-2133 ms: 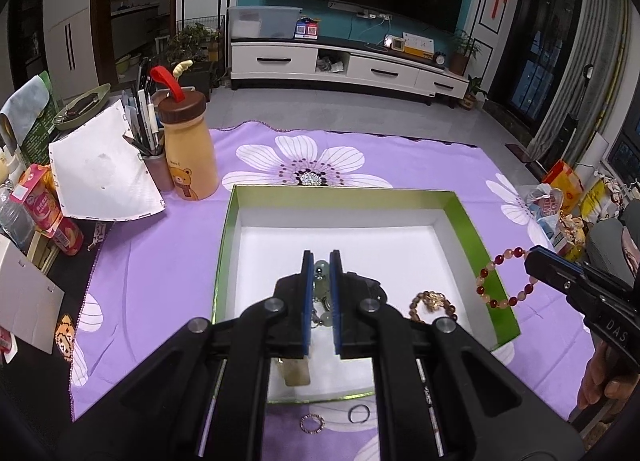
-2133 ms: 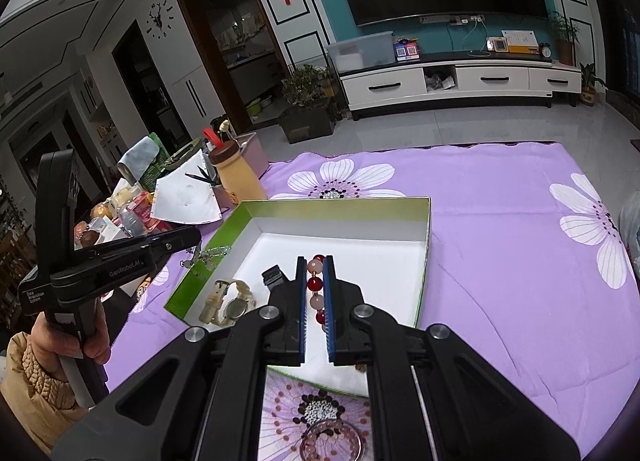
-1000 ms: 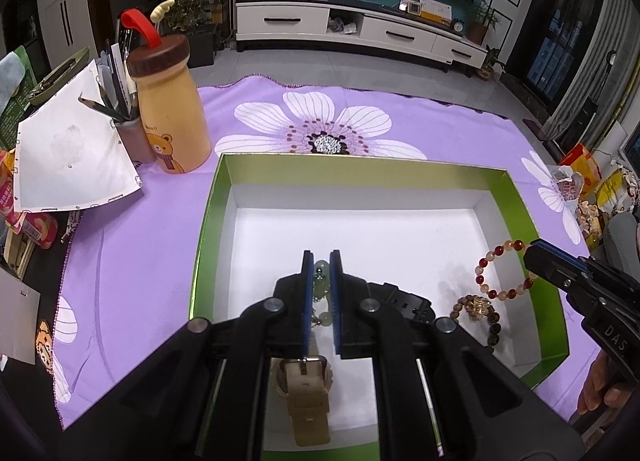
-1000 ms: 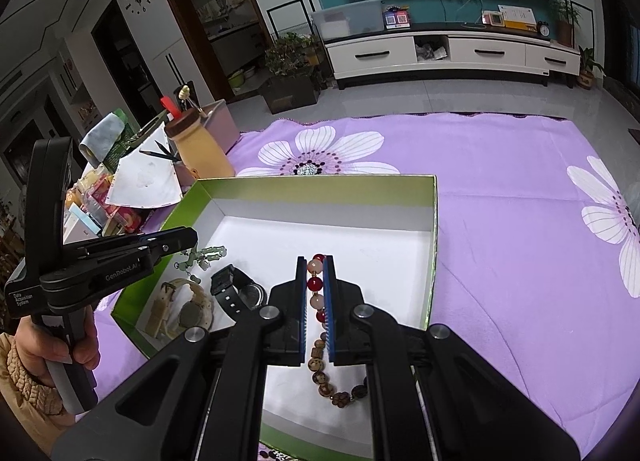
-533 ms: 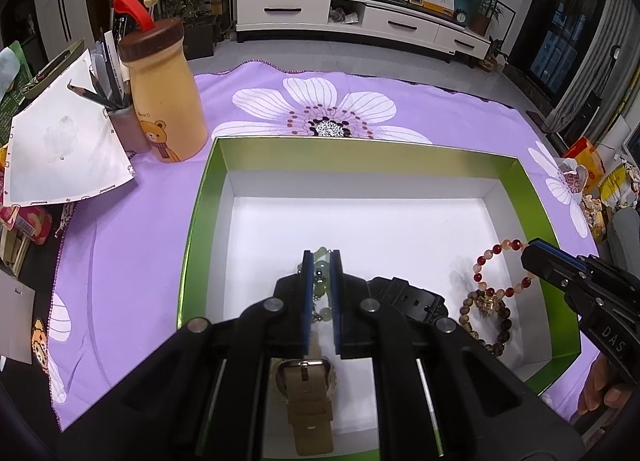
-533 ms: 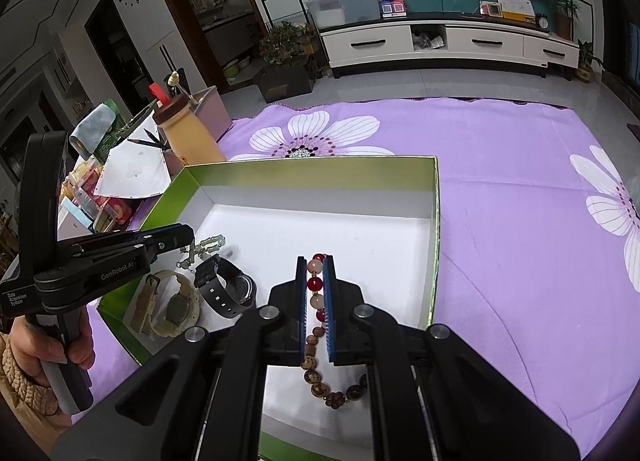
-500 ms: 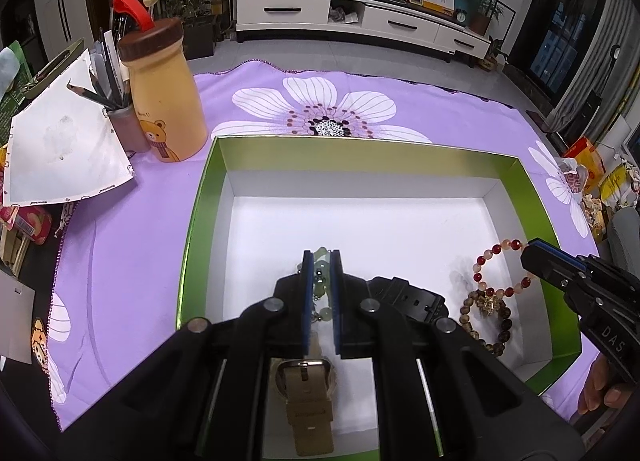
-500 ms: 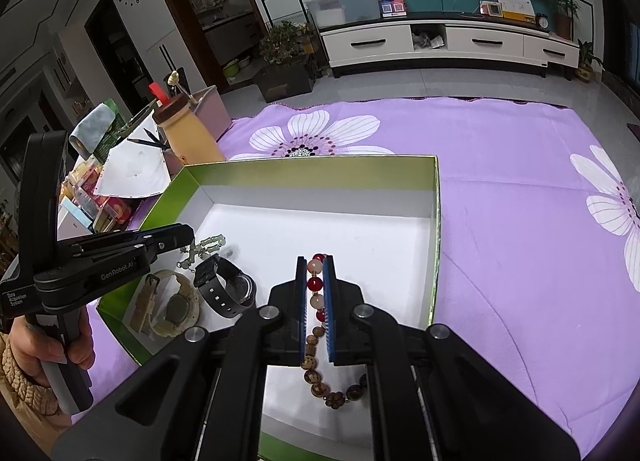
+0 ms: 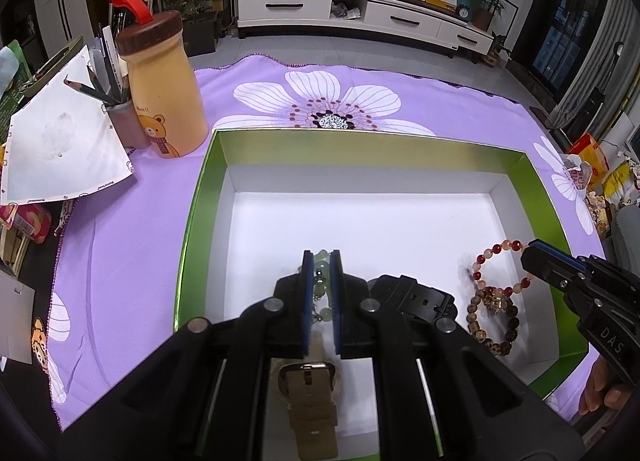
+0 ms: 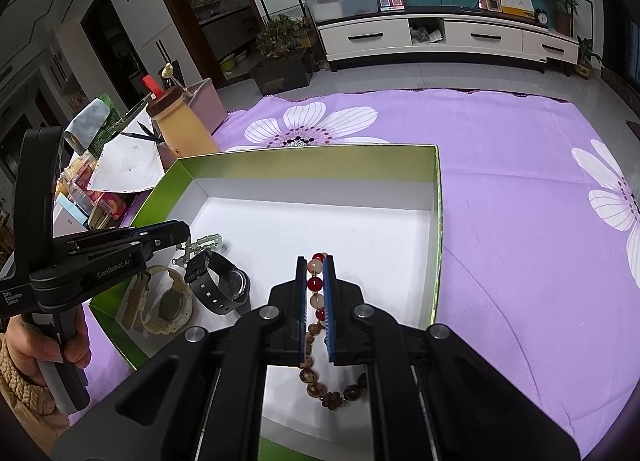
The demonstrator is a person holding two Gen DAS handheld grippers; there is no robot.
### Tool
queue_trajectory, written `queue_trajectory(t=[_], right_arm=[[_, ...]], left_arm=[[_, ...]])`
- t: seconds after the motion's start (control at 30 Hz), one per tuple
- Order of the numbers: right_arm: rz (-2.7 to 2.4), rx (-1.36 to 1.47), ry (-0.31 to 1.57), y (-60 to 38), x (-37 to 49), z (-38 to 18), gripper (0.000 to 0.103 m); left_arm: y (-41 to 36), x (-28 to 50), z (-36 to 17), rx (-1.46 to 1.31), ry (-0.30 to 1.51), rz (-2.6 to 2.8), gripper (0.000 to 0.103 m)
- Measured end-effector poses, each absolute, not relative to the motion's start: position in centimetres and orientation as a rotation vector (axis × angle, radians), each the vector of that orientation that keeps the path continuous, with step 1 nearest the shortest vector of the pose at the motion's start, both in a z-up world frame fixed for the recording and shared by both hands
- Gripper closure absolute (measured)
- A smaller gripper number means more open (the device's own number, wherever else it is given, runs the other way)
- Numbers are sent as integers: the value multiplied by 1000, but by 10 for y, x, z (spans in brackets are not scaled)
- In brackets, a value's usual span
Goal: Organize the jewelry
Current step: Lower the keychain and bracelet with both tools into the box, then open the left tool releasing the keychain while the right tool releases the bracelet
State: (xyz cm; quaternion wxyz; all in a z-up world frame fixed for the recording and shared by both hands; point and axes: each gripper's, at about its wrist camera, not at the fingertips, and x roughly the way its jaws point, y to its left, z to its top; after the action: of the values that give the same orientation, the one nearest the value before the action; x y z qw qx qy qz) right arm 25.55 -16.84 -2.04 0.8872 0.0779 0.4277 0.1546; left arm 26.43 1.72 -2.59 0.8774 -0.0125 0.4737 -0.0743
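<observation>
Far left: a white paper sheet (image 9: 60, 149) is seen at the edge of the purple flower-printed tablecloth (image 9: 132, 245), with a grey cup of pencils (image 9: 126, 123) just beside a tan plastic bottle with a brown lid and bear print (image 9: 166, 93).
Box: a shallow cardboard box, green outside and white inside (image 9: 200, 197), is laid on the cloth — all the jewelry in view is gathered over its near half.
Left gripper: the black left gripper with blue pads (image 9: 321, 261) is closed on a pale green beaded strand (image 9: 322, 285), which is pinched between the pads just above the box floor, over its near-left part.
Under the left gripper: a beige strap watch (image 10: 168, 305) is lying on the box floor at the near-left corner; a black wristwatch (image 10: 220, 281) is set just beside it, to its right.
Right gripper: the black right gripper with blue pads (image 10: 316, 269) is clamped on a bracelet of red and pale pink round beads (image 10: 315, 293), held at the box's near-right part.
Below the right gripper: a bracelet of brown wooden beads (image 10: 328, 393) is resting on the white floor — whether the red bracelet touches it cannot be told.
Hands: a hand (image 10: 48, 349) in a knitted cuff is wrapped around the left gripper's handle.
</observation>
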Motion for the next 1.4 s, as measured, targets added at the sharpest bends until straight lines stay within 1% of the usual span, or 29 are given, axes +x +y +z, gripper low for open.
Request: queue_trajectory(t=[0.83,0.9,0.93,1.0,1.03,1.07,1.1,1.13,1.17,1.2,1.27,1.3,1.33,1.37,1.4], right_arm=[[306,152,906,-168,256,-24,96],[299,161,908,-170,256,-24,88],[293,169,906,-172,255,-23,82],[294,182,900,-175,252,-22,81],[292,184,892,-177,249,-19,80],[290,185,888,-178,249,-18,80],[292,191,881,-180,245,-15,79],[293,196,875,-181,243,-12,74],[293,202,868,-183,240,-9,70],[293,207,859,-184,237,-7,69],[295,215,842,-189,227,0,69],[296,220,833,-191,221,4,69],[297,223,827,-193,217,6,69],[298,227,820,-195,212,9,69],[301,233,811,-198,204,13,69]], left_arm=[[18,270,-36,-21,1015,-134,95],[19,270,-35,-23,1010,-127,95],[19,270,-34,-25,1008,-128,91],[19,268,-31,-23,999,-127,81],[18,267,-29,-20,993,-126,72],[18,265,-26,-20,986,-125,60],[19,262,-23,-22,981,-125,52],[18,260,-20,-24,971,-127,43],[18,257,-16,-18,959,-125,43],[17,254,-13,-12,952,-122,42],[18,247,-5,-10,936,-118,31],[18,244,-2,-10,928,-119,31],[19,239,2,-9,918,-118,28],[21,234,6,-11,907,-112,20],[23,230,10,-16,898,-110,17]])
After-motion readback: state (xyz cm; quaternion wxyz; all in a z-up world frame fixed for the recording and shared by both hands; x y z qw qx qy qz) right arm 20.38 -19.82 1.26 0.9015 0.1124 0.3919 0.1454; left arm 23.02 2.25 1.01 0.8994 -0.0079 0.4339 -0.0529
